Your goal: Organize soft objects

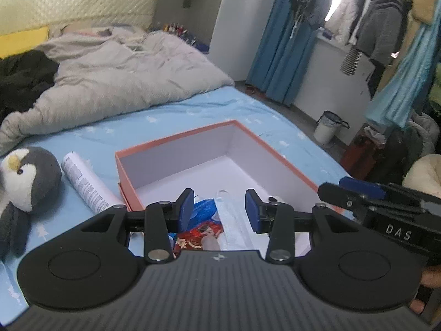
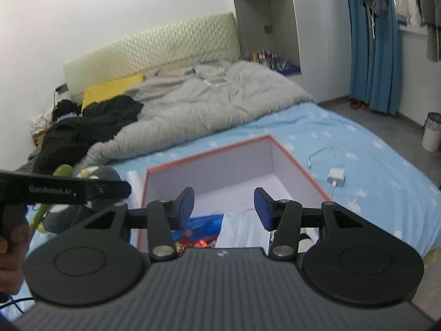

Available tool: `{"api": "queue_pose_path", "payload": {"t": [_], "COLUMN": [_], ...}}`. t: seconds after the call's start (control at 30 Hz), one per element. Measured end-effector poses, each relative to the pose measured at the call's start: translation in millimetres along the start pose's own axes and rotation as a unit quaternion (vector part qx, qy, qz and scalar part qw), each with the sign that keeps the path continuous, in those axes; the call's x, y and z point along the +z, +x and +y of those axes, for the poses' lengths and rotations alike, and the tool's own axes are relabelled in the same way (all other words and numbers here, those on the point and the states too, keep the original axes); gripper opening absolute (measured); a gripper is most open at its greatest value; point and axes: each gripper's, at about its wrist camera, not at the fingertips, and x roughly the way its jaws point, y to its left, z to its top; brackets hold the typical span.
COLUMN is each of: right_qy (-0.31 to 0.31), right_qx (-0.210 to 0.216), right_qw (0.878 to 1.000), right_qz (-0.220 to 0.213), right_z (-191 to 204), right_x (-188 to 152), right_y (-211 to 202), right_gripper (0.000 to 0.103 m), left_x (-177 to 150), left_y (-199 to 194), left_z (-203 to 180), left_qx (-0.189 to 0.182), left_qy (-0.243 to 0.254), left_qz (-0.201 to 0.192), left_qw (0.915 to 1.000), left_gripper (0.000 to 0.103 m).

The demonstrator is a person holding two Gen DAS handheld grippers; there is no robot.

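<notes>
Blue bedsheet (image 1: 248, 110) with small white prints fills the middle of our left wrist view, and a rumpled grey duvet (image 1: 115, 74) lies heaped behind it below a padded headboard (image 1: 77, 2). On the sheet we see an open orange box (image 1: 176, 143) with a white inside; at its near end lie a blue bag (image 1: 205, 208), a red printed packet (image 1: 204, 231) and a white face mask (image 1: 234, 220). Left of the box a white tube (image 1: 85, 184) lies on the sheet, and further left a grey and white penguin plush (image 1: 27, 179). Our left claw (image 1: 219, 209) hangs above the box's near end with its blue pads apart and nothing between them. The right claw (image 1: 355, 190) reaches in from the right edge. Turning to the right wrist view, we find the same bed, with black clothing (image 2: 85, 127) and a yellow pillow (image 2: 110, 91) near the headboard, and a white charger (image 2: 336, 178) with its cable on the sheet right of the box (image 2: 300, 165). Our right claw (image 2: 223, 211) also stands apart and empty over the bag, packet and mask in the box. The left claw (image 2: 66, 190) crosses in at the left edge, in front of the penguin.
</notes>
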Motion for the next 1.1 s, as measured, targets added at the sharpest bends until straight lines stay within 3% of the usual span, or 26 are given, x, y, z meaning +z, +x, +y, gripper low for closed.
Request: {"api": "queue_pose_path", "payload": {"t": [0.23, 0.6, 1.1], "right_qy": [-0.001, 0.0, 0.017], "right_qx": [0.006, -0.002, -0.011], "right_qw": [1.0, 0.999, 1.0], "right_qz": [-0.024, -0.04, -0.021], "right_z": [7, 18, 25], "right_x": [1, -17, -51], "right_y": [-31, -62, -70], "right_gripper": [0.051, 0.051, 0.051], "left_x": [-12, -38, -71], "left_y": [-35, -65, -67], "left_z": [-12, -19, -25], "left_qx": [0.003, -0.012, -0.009], "left_qy": [0.002, -0.014, -0.015], "left_qz": [-0.022, -0.024, -0.002], "left_qw": [0.9998, 0.9995, 0.9998], "left_gripper": [0.047, 0.047, 0.047]}}
